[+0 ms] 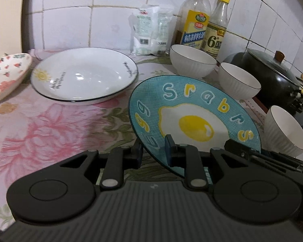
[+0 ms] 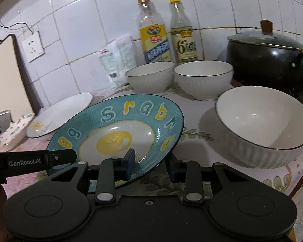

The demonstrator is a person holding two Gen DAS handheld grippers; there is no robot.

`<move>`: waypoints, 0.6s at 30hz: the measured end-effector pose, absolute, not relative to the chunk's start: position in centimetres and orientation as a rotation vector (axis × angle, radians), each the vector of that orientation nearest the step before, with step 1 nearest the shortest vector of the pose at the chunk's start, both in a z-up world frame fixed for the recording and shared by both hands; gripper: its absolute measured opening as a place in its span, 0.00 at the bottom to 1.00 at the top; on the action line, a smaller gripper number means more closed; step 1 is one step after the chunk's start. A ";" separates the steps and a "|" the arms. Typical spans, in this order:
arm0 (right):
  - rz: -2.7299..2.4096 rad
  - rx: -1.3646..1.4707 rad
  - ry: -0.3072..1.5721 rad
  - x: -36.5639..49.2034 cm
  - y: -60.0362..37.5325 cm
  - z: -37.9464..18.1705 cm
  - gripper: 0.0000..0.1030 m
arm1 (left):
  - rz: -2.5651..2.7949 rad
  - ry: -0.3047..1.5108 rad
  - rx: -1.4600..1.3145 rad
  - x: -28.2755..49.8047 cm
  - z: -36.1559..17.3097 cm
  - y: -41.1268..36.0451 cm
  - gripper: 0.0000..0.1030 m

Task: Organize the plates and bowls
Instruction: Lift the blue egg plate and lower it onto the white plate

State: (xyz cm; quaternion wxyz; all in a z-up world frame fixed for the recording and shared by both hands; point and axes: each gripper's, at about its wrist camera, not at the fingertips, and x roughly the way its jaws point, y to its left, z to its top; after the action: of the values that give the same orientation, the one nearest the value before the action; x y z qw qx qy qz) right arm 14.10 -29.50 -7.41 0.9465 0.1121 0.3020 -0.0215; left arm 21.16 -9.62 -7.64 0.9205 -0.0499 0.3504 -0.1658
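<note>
Our left gripper (image 1: pixel 154 151) and right gripper (image 2: pixel 151 166) have their jaws gripping the blue plate (image 1: pixel 194 119), tilted up for stacking.

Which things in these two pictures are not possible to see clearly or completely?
- Egg plate, left wrist view: near rim hidden behind the left gripper.
- Strawberry dish, left wrist view: cut off by the left edge.
- Black pot, right wrist view: contents hidden under its lid.
- Bottle labels, right wrist view: print too small.

Left gripper (image 1: pixel 153 151) and right gripper (image 2: pixel 150 166) clamped (tilted downward).
</note>
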 end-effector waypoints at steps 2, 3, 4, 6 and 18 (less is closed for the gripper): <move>-0.027 0.226 0.609 13.9 -29.0 -7.0 0.37 | -0.330 0.713 -0.106 20.7 -7.1 -9.1 0.20; -0.017 0.220 0.605 13.8 -28.7 -6.7 0.37 | -0.324 0.707 -0.106 20.4 -6.8 -8.8 0.20; -0.007 0.218 0.600 13.7 -28.5 -6.4 0.37 | -0.318 0.700 -0.108 20.1 -6.5 -8.4 0.20; 0.016 0.208 0.591 13.6 -28.0 -5.8 0.37 | -0.307 0.689 -0.115 19.6 -5.9 -7.8 0.20; 0.195 0.164 0.555 14.6 -25.3 -2.3 0.37 | -0.195 0.578 -0.153 17.6 -2.3 -3.8 0.20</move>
State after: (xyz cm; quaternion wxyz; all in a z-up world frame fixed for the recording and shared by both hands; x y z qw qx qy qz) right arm 14.63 -25.26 -2.27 0.9538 0.0808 0.2732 0.0958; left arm 17.57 -3.83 -2.34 0.9510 -0.0751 0.2843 -0.0961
